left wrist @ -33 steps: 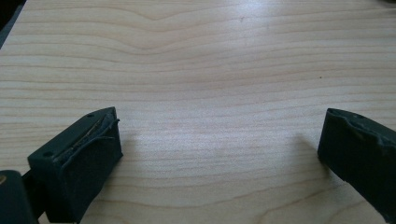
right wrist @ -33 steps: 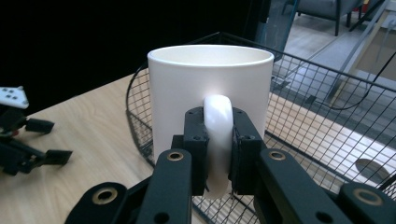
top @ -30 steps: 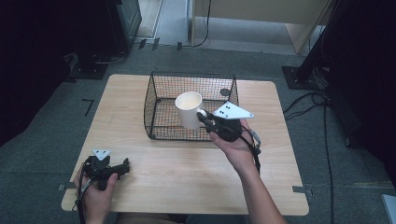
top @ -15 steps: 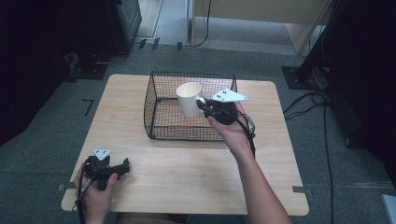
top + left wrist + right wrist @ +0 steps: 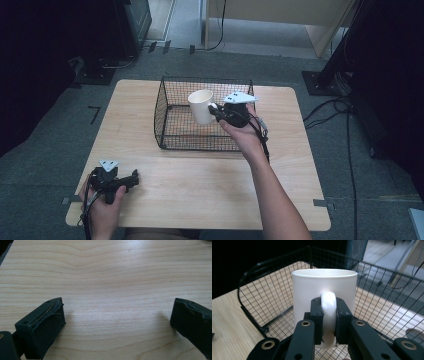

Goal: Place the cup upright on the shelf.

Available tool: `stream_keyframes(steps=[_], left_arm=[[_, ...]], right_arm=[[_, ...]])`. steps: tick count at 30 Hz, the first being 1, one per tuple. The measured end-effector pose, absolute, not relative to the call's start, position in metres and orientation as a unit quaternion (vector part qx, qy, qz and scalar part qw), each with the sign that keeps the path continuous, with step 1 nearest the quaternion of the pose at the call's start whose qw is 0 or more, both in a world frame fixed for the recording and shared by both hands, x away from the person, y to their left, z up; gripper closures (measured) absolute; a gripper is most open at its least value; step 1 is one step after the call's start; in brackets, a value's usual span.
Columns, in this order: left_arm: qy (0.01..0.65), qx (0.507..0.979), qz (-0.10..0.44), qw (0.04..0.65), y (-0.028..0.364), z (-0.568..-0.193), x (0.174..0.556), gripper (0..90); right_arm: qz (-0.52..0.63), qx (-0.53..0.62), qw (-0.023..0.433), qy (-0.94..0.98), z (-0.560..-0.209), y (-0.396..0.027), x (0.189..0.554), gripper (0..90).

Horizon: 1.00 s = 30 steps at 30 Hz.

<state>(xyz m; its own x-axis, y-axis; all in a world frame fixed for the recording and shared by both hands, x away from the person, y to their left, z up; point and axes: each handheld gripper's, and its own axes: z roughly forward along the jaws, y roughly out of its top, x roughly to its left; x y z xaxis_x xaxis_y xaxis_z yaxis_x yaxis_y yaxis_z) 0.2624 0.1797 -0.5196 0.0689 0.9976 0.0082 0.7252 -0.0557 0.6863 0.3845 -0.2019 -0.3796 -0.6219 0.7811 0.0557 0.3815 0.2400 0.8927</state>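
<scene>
At the lower left of the high view the left gripper (image 5: pixel 134 176) rests low on the wooden table (image 5: pixel 200 185), held in the person's hand; its own view shows the jaws spread wide over bare wood with nothing between them — parked, I judge, out of the working path. Farther up, near the frame's centre, the right gripper (image 5: pixel 214 109) reaches in from the right, its jaws pinching the handle of the white mug (image 5: pixel 201 106). In the right gripper view the handle (image 5: pixel 328 315) stands upright between the pads, so the mug hangs level, mouth up. It sits above the black wire basket (image 5: pixel 172 132), about at rim height — whether it is going in or coming out cannot be told. The basket's mesh walls ring the mug and must be cleared on any sideways move. Beyond the table's far edge lie grey floor and cables.
</scene>
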Motion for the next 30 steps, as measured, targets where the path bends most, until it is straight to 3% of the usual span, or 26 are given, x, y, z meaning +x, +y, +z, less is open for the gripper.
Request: stream_keyframes(steps=[30], left_arm=[[0.632, 0.682, 0.254, 0.267, 0.180, -0.520, 0.262, 0.0]], right_arm=[[0.404, 0.420, 0.144, 0.799, -0.400, -0.198, 0.448, 80.3]])
